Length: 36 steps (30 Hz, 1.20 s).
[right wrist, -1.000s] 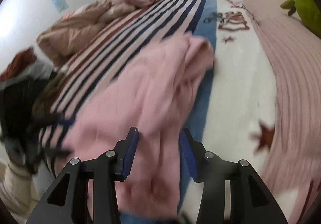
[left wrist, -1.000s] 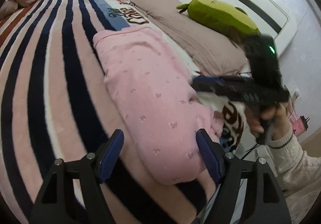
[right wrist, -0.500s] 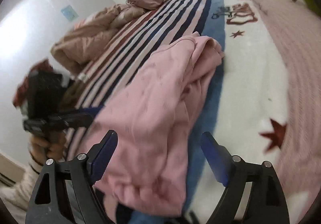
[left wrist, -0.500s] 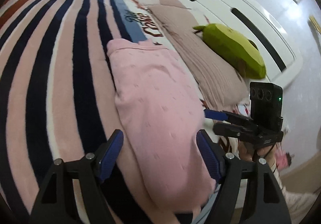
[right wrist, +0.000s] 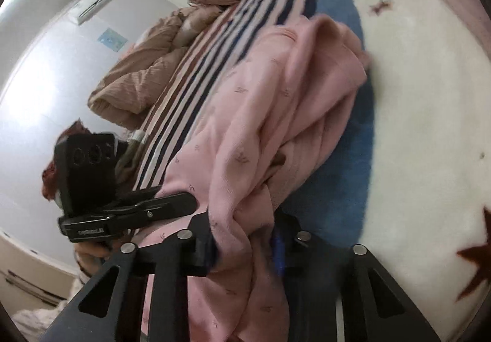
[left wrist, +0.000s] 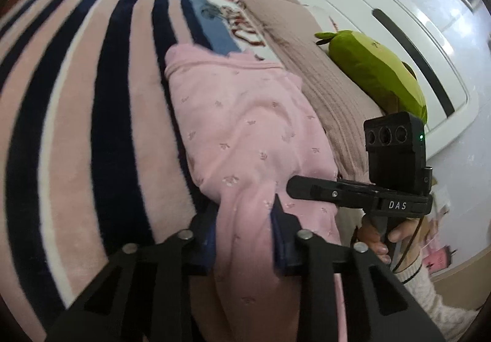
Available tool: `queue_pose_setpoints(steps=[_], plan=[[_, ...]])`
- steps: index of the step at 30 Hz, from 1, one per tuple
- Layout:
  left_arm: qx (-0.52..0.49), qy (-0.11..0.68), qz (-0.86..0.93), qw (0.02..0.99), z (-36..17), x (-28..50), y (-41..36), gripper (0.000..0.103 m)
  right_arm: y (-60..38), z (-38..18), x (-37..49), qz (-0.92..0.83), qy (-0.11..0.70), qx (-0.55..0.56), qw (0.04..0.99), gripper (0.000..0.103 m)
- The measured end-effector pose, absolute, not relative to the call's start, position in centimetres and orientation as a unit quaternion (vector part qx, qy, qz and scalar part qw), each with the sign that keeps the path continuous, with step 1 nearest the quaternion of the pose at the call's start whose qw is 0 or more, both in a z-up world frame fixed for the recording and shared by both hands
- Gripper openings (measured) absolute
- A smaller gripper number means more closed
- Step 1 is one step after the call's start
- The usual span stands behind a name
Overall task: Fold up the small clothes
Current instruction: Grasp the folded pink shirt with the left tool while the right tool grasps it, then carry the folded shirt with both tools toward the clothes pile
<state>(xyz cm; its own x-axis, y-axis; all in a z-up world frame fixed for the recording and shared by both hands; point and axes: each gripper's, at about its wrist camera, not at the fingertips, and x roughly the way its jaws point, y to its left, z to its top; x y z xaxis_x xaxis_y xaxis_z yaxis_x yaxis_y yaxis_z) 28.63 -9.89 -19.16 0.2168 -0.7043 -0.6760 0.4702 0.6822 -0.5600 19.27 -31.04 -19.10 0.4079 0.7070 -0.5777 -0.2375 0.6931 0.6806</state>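
Both grippers have just been closing. The left gripper [left wrist: 244,234] pinches a bunched fold at the near end of the pink garment [left wrist: 245,127], and the right gripper [right wrist: 245,237] has closed on the same near hem beside it. The garment lies lengthways on the striped blanket [left wrist: 76,96], its far end toward the green plush toy [left wrist: 377,72]. It looks a light, limp knit that will sag and drag, so I would judge the hem corners the best hold. How many layers each pinch holds is hidden in the bunching. The blanket's near edge is cut off, and the right wrist view is blurred.
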Motion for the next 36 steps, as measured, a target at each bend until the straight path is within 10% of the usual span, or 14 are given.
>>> queue_pose_setpoints(steps=[36], plan=[[0.007, 0.218, -0.204, 0.954, 12.6, 11.7, 17.1, 0.02, -5.2, 9.6, 12.8, 0.462, 0.213, 0.13, 0.851, 0.016]])
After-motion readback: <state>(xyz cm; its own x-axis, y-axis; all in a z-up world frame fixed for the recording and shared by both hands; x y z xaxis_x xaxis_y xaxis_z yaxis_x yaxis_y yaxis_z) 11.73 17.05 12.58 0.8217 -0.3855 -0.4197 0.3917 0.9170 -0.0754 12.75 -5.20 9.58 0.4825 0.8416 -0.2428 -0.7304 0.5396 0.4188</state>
